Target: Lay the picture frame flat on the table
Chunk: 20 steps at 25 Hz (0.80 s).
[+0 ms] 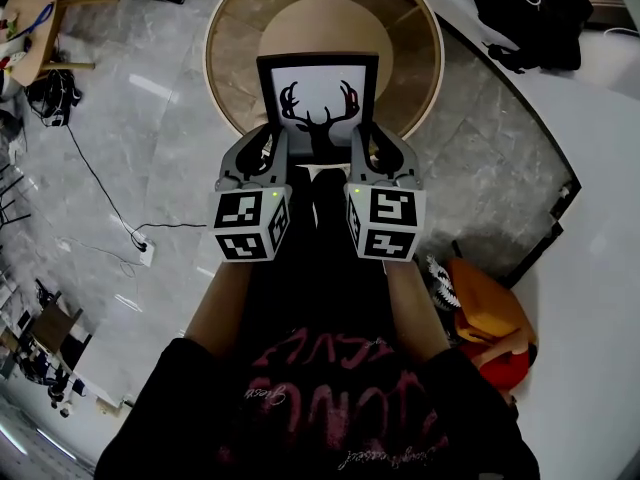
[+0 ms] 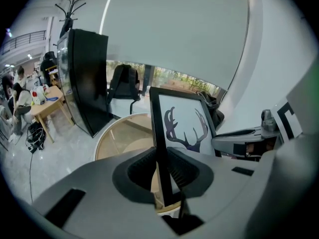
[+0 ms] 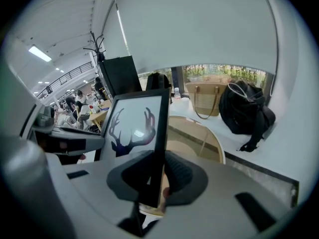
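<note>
The black picture frame [image 1: 318, 100] shows a dark antler print on white. It is held upright above the round wooden table [image 1: 420, 48]. My left gripper [image 1: 268, 148] is shut on the frame's left edge and my right gripper [image 1: 373, 146] on its right edge. In the left gripper view the frame [image 2: 182, 126] stands edge-on between the jaws of the left gripper [image 2: 161, 171]. In the right gripper view the frame [image 3: 135, 124] is likewise clamped in the right gripper [image 3: 155, 176]. Its lower edge is hidden behind the grippers.
A black bag [image 1: 530, 8] lies on the white counter [image 1: 600, 168] at the right, beside a woven bag [image 3: 204, 101]. An orange object [image 1: 490, 323] sits near my right arm. Cables and a power strip [image 1: 145, 250] lie on the marble floor. A black panel [image 2: 87, 83] stands at the left.
</note>
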Each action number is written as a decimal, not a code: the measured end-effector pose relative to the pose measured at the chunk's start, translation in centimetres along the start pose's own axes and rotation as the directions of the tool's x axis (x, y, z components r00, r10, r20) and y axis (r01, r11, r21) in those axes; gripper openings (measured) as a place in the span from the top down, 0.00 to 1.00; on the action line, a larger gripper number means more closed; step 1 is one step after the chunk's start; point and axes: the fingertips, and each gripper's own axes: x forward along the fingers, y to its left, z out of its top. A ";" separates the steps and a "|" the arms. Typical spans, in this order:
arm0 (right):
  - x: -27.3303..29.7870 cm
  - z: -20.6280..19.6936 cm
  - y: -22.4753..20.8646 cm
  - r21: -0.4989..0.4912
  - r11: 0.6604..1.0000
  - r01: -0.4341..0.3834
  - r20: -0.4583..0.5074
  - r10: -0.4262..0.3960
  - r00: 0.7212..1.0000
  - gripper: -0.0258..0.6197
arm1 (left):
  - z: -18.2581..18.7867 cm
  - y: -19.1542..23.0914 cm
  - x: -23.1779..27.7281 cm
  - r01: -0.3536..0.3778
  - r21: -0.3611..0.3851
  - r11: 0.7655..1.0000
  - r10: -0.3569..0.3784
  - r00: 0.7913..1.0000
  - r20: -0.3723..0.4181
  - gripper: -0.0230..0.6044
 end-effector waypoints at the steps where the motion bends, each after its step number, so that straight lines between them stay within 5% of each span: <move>1: 0.2 -0.3 0.0 0.001 1.000 0.000 -0.007 0.000 1.000 0.84 | -0.3 0.1 0.2 0.001 -0.002 1.000 -0.001 1.000 -0.006 0.85; 20: 5.0 -7.8 0.2 0.042 0.999 -0.005 -0.139 0.011 0.990 0.84 | -7.8 2.1 4.3 0.003 -0.039 0.999 -0.009 0.991 -0.135 0.85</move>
